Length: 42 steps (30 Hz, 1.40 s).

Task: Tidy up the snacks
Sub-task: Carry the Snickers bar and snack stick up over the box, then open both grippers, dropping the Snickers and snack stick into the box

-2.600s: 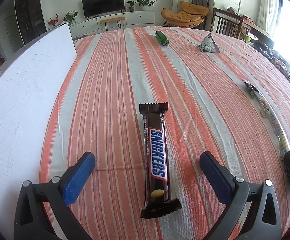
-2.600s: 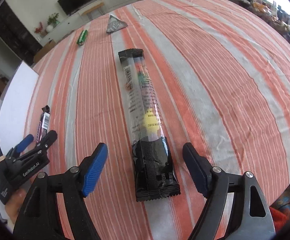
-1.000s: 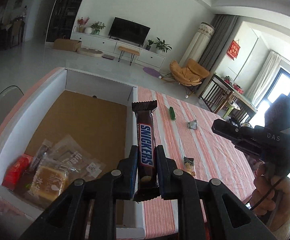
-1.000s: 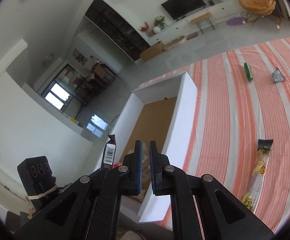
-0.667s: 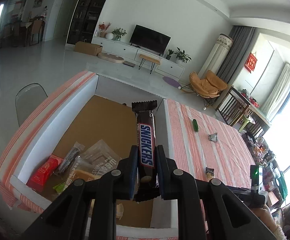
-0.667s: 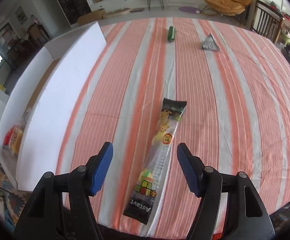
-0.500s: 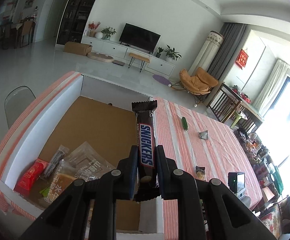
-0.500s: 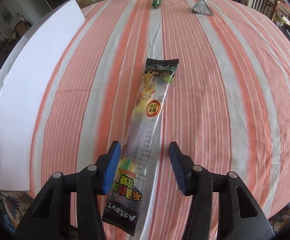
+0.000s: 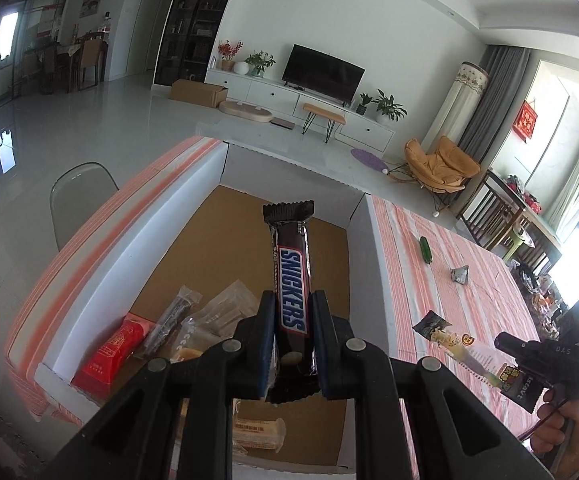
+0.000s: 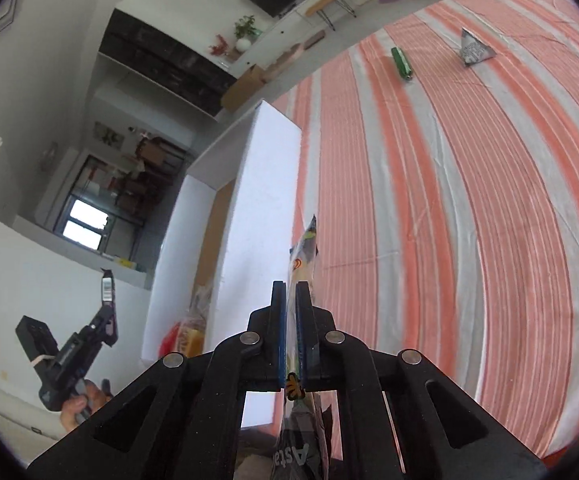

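Two snacks are being carried at this moment, one per gripper. A Snickers bar [image 9: 291,280] is being held upright by its lower half between the clamped jaws of the left gripper [image 9: 291,344], above the open white box [image 9: 161,236] and toward its right wall. A long clear-wrapped snack stick [image 10: 303,264] is being pinched edge-on by the right gripper [image 10: 290,336], just beside the box's outer wall, over the near edge of the striped tablecloth [image 10: 469,200].

Several packets are already being kept inside the box, gathered at its near end: a red packet [image 9: 109,354], a dark slim stick [image 9: 171,320], clear-wrapped pastries [image 9: 225,312] and a pale biscuit pack [image 9: 259,436] close to the near wall.

Toward the far edge of the table, a green packet [image 10: 402,63] and a grey pyramid-shaped packet [image 10: 474,49] are being left untouched. By this showing, the sorting is judged past halfway: two items are being delivered, and two more are waiting to be fetched.
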{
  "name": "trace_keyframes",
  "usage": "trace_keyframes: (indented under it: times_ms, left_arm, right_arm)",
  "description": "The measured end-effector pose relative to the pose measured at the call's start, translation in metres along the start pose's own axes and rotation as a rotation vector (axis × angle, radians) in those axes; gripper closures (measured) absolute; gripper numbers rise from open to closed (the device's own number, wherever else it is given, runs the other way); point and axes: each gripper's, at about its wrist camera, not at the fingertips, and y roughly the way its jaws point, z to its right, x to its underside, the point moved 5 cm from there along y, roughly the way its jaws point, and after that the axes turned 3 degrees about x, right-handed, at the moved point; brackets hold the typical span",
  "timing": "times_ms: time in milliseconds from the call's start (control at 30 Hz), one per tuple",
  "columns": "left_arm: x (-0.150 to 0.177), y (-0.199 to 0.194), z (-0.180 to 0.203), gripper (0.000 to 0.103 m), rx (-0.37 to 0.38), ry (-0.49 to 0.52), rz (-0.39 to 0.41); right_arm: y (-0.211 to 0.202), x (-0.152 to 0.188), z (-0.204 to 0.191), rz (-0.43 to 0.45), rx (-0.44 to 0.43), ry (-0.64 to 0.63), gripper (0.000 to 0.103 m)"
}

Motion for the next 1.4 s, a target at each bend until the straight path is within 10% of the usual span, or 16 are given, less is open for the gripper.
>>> trace_keyframes:
  times_ms: [233, 333, 400, 433, 533, 700, 800, 1033, 1233, 1333, 1400]
  left_arm:
    - [0.001, -0.003, -0.002, 0.086, 0.007, -0.009, 0.007]
    - [0.001, -0.013, -0.002, 0.086, 0.01, -0.002, 0.018]
    - [0.001, -0.017, -0.003, 0.086, -0.001, 0.007, 0.028]
    - [0.001, -0.017, -0.004, 0.086, -0.001, 0.004, 0.03]
    - [0.003, -0.011, -0.002, 0.086, 0.023, -0.008, 0.021]
    - [0.008, -0.002, 0.014, 0.086, 0.065, 0.022, -0.006]
    - [0.009, -0.004, 0.012, 0.086, 0.039, 0.041, 0.001]
    - [0.012, 0.002, -0.01, 0.086, 0.005, 0.01, -0.018]
    - [0.006, 0.013, -0.017, 0.086, -0.026, 0.007, -0.023]
    - [0.006, 0.02, -0.013, 0.086, -0.061, 0.045, -0.045]
    - [0.009, 0.028, -0.011, 0.081, -0.108, 0.087, -0.076]
  right_arm:
    - [0.025, -0.015, -0.133, -0.019, -0.216, -0.088, 0.1]
    - [0.029, -0.023, -0.142, 0.059, -0.047, -0.204, 0.089]
    - [0.04, -0.015, -0.125, -0.025, 0.113, -0.333, 0.039]
    - [0.052, -0.003, -0.11, -0.113, 0.214, -0.395, 0.032]
    - [0.091, 0.04, -0.062, -0.263, 0.447, -0.54, 0.033]
    - [0.139, 0.086, -0.007, -0.322, 0.545, -0.594, 0.042]
    - [0.135, 0.091, -0.01, -0.281, 0.536, -0.621, 0.089]
    - [0.064, 0.046, -0.004, -0.153, 0.193, -0.218, 0.091]
    - [0.037, 0.015, -0.108, -0.061, -0.049, -0.224, 0.09]
    - [0.07, 0.013, -0.153, -0.057, -0.052, -0.284, 0.078]
    - [0.09, 0.013, -0.158, -0.085, -0.019, -0.301, 0.036]
